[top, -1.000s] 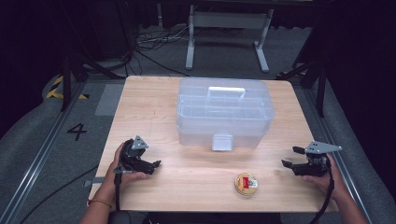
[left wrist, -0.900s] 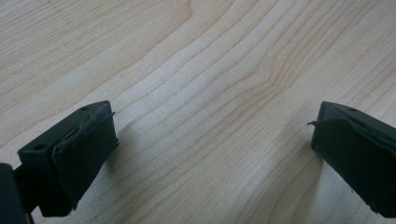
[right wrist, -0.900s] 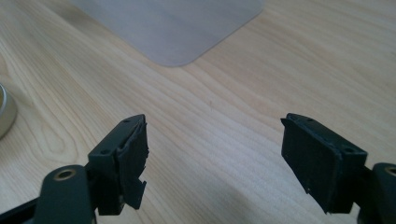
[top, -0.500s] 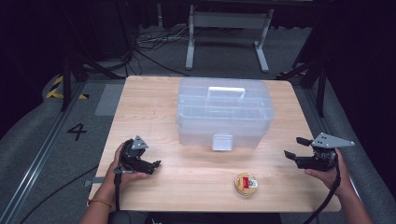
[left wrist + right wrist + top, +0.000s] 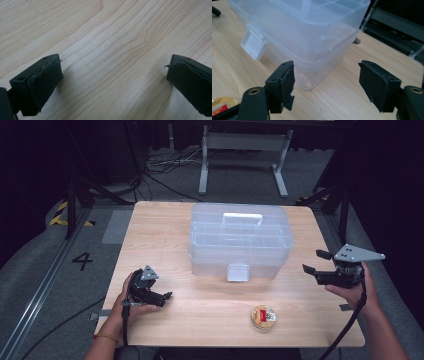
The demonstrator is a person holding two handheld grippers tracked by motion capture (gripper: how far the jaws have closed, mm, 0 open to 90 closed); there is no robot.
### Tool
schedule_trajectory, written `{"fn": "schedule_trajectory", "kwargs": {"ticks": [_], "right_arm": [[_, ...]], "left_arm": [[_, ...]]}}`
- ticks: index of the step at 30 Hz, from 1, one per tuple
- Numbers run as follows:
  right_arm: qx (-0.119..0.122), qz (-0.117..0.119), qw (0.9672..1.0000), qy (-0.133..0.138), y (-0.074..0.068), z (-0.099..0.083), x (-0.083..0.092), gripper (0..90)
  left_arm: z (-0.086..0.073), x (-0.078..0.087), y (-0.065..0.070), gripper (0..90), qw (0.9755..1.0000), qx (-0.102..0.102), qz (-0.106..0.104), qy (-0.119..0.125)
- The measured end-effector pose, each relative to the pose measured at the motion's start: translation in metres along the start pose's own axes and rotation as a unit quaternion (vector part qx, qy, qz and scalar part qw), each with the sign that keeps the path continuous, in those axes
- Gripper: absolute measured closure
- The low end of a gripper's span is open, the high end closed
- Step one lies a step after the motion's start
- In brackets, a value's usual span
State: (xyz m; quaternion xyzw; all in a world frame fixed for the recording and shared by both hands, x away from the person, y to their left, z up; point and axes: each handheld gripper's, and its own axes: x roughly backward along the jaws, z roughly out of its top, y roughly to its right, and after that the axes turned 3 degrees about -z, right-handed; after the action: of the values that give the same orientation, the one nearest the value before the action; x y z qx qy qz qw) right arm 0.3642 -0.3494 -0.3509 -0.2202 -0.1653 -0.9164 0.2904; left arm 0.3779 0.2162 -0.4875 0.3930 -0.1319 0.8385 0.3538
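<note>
The clear plastic box (image 5: 240, 240) is sitting mid-counter (image 5: 160, 235) — light, stiff, slick-walled, likely best taken by its top handle (image 5: 242, 217) or front latch (image 5: 237, 272) — while both tongs, right (image 5: 316, 263) and left (image 5: 164, 298), are gaping wide and holding nothing, the right having just been narrowing slightly.

On the table (image 5: 165, 235), the lidded storage box (image 5: 240, 240) sits in the frame's middle, toward the far edge. The round tin (image 5: 263, 316) lies below it, lower centre. The left gripper (image 5: 161, 296) rests lower left; the right gripper (image 5: 316, 265) hangs off the table's right edge.
</note>
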Motion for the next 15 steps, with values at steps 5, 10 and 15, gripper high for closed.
{"fn": "schedule_trajectory", "kwargs": {"ticks": [5,10,15], "right_arm": [[0.006,0.000,0.9999,0.011,0.004,0.026,-0.003,29.9],[0.011,0.008,0.9999,0.011,0.003,0.044,-0.016,31.1],[0.018,0.003,0.9998,-0.006,-0.001,0.061,-0.029,36.5]], "left_arm": [[0.001,-0.001,0.002,0.1,0.9999,0.008,0.009,-0.001],[0.002,-0.001,0.002,0.0,0.9999,0.009,0.006,-0.001],[0.007,-0.006,0.002,0.0,1.0000,0.004,0.003,-0.002]]}}
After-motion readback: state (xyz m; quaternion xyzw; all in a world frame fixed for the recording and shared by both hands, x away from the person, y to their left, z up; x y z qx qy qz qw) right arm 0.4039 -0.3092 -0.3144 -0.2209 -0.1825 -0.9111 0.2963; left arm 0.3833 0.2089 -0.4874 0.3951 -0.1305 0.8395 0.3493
